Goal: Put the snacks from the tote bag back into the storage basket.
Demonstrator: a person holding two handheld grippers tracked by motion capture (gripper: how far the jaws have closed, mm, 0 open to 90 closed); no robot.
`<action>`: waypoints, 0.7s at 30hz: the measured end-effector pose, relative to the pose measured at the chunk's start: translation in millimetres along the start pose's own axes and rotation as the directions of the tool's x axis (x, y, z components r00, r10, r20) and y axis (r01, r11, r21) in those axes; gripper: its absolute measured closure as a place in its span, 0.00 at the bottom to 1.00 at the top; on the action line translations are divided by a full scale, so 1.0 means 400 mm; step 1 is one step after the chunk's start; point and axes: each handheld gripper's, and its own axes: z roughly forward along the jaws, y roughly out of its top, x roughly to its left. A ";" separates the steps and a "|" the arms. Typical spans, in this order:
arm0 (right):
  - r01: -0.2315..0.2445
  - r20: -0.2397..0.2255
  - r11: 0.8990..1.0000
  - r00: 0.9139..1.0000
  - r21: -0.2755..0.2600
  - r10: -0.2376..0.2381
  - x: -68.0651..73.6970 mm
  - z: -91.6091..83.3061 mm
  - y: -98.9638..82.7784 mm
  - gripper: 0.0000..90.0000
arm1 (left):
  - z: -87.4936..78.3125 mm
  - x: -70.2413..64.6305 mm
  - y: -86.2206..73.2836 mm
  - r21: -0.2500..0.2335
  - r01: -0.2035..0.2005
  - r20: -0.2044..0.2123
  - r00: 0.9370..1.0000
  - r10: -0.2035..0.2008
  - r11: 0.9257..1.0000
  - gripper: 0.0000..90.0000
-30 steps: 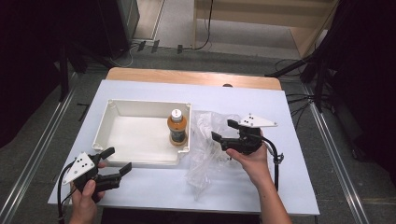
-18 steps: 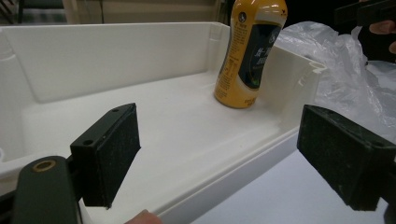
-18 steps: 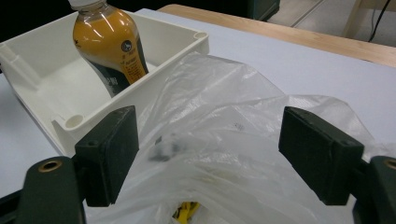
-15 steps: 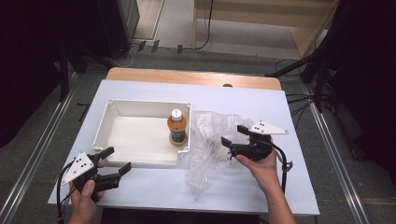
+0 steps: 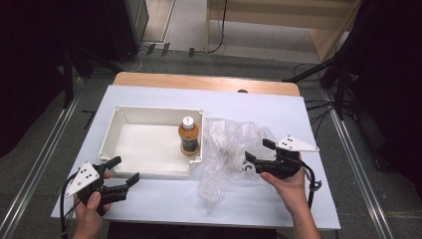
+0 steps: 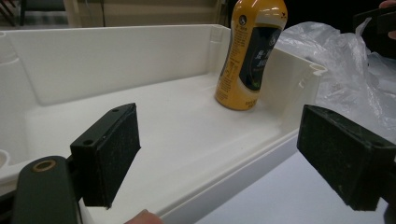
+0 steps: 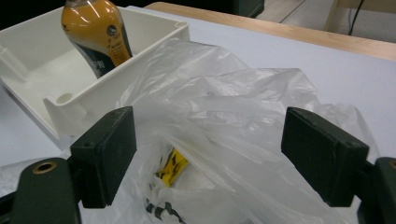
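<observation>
A white tray (image 5: 155, 110) sits left of centre on the table, with an orange bottle (image 5: 189, 140) standing upright in its right corner. Right of the tray lies a crumpled clear plastic bag (image 5: 230, 149). My right gripper (image 5: 257, 151) is open at the bag's right edge. In the right gripper view the right gripper (image 7: 212, 154) has bag (image 7: 224, 107) film lying loosely between its wide jaws, and something yellow (image 7: 171, 169) shows inside. My left gripper (image 5: 125, 170) hangs open just before the tray's near wall. In the left gripper view the left gripper (image 6: 229, 158) faces the bottle (image 6: 247, 51) across the tray (image 6: 292, 70).
The white table top (image 5: 298, 119) ends in a wooden strip (image 5: 209, 82) at the far side. Metal rails (image 5: 45, 154) run along the floor to either side. Cables (image 5: 318, 107) lie on the floor at the right. Bare table lies in front of the bag.
My right gripper has drawn back to the right and a little toward the near edge, away from the middle of the bag. The left gripper has stayed where it was.
</observation>
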 end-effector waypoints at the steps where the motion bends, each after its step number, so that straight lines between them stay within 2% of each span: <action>1: -0.005 0.009 1.000 1.000 -0.003 0.005 -0.002 -0.005 -0.002 0.20 | 0.000 0.000 0.000 0.000 -0.001 0.000 1.000 0.001 1.000 0.15; 6: -0.016 0.012 1.000 1.000 -0.024 0.016 -0.017 -0.032 -0.014 0.17 | 0.000 -0.001 0.000 -0.001 -0.001 0.000 1.000 0.001 1.000 0.15; 8: -0.032 -0.010 0.999 0.999 -0.027 0.032 -0.022 -0.040 -0.017 0.15 | 0.001 -0.001 0.000 0.001 -0.003 0.002 1.000 0.003 1.000 0.15; 12: -0.043 0.024 0.999 0.999 -0.033 0.044 -0.027 -0.058 -0.024 0.15 | 0.001 -0.003 0.001 0.006 -0.007 0.002 1.000 0.007 1.000 0.15; 17: -0.050 -0.003 0.996 0.999 -0.073 0.050 -0.035 -0.086 -0.038 0.15 | 0.003 -0.004 0.000 0.008 -0.009 0.005 1.000 0.009 1.000 0.13; 21: -0.050 0.051 0.995 0.997 -0.090 0.055 -0.045 -0.105 -0.051 0.16 | 0.003 -0.003 0.000 0.009 -0.008 0.005 1.000 0.008 1.000 0.12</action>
